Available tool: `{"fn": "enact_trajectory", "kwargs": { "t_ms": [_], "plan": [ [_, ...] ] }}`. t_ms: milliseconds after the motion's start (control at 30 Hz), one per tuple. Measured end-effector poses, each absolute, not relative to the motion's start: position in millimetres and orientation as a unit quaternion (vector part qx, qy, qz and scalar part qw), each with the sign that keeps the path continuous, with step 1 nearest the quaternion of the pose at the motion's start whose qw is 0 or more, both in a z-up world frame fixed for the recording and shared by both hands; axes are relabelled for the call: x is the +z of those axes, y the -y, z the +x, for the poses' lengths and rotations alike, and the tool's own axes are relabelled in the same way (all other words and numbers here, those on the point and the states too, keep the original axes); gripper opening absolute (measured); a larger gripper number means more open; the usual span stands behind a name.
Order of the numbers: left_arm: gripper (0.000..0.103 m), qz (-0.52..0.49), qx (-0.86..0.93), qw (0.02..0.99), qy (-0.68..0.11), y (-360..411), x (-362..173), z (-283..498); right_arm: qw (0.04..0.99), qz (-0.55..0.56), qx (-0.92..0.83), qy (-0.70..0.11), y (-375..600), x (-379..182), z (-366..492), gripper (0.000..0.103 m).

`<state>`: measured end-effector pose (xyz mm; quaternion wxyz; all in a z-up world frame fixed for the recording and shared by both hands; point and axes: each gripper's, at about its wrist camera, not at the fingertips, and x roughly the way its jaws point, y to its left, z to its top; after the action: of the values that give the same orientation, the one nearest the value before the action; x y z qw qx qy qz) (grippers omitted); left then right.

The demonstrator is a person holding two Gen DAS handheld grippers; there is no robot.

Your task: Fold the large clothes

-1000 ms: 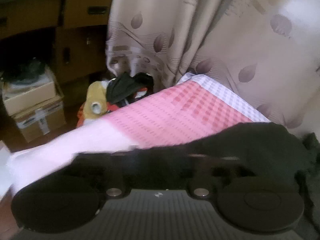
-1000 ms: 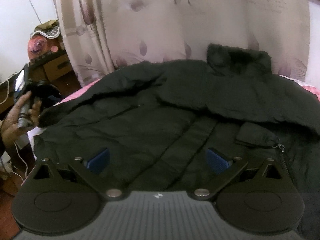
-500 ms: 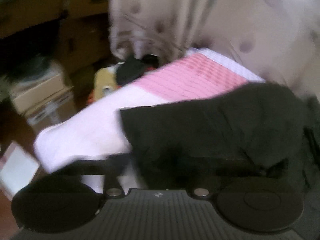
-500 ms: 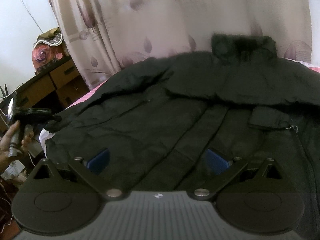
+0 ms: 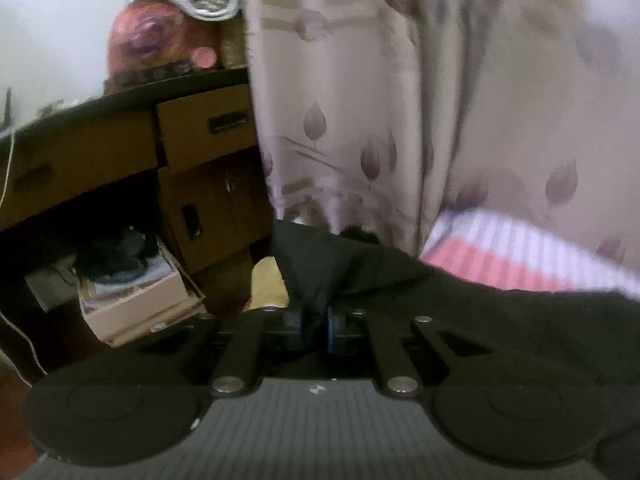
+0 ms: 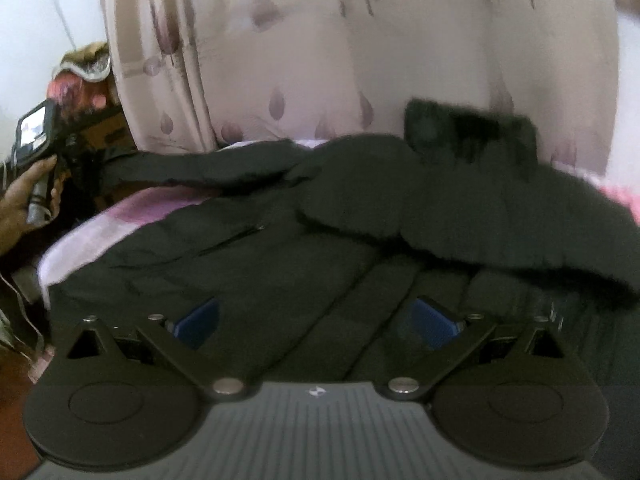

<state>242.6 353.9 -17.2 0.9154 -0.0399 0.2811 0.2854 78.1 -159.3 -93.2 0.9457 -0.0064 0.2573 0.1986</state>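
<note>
Leaf-patterned curtains (image 6: 360, 60) hang behind a bed (image 6: 132, 208) with a pink and white cover, and a black jacket (image 6: 360, 208) lies spread front-up across it, collar toward the curtains. Beside the bed stands a brown wooden desk (image 5: 120, 152) with drawers; under it an open cardboard box (image 5: 136, 304) holds dark, blurred items that cannot be identified. On the desk top sits a pink rounded object (image 5: 152, 48), too blurred to name.

One jacket sleeve (image 6: 192, 164) is stretched out over the bed's edge, its cuff pinched in the left gripper (image 5: 314, 322), whose jaws have just closed on the fabric. From the right wrist view, a hand (image 6: 28, 204) wraps that gripper's handle, raised above the bed corner. The right gripper (image 6: 316, 322) hovers over the jacket's lower front, jaws spread wide with nothing between the blue pads (image 6: 198, 322).
</note>
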Motion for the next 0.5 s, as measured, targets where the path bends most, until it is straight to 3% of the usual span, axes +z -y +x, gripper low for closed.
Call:
{"fn": "enact_trajectory", "kwargs": {
  "t_ms": [33,67,100,167,267,500],
  "plan": [
    [0.023,-0.015,0.287,0.916,-0.280,-344.8,-24.0,244.5,0.947,-0.025,0.194,-0.253,156.3,-93.1,84.7,0.103],
    [0.035,-0.002,0.288,0.918,-0.275,-340.4,-30.1,244.8,0.949,-0.044,0.188,-0.250,153.5,-93.5,91.8,0.103],
    [0.056,0.009,0.283,0.921,-0.268,-333.2,-33.2,239.9,0.950,-0.062,0.184,-0.247,150.5,-94.2,99.2,0.103],
    [0.079,0.009,0.271,0.932,-0.241,-316.5,-31.8,224.1,0.951,-0.104,0.167,-0.238,143.9,-97.0,113.5,0.103],
    [0.101,-0.007,0.240,0.950,-0.202,-282.8,-19.7,201.2,0.951,-0.153,0.150,-0.223,133.8,-102.8,134.5,0.103],
    [0.103,-0.134,0.093,0.968,-0.189,-209.3,-22.2,161.6,0.937,-0.256,0.116,-0.208,100.5,-132.1,175.4,0.103]
  ]
}}
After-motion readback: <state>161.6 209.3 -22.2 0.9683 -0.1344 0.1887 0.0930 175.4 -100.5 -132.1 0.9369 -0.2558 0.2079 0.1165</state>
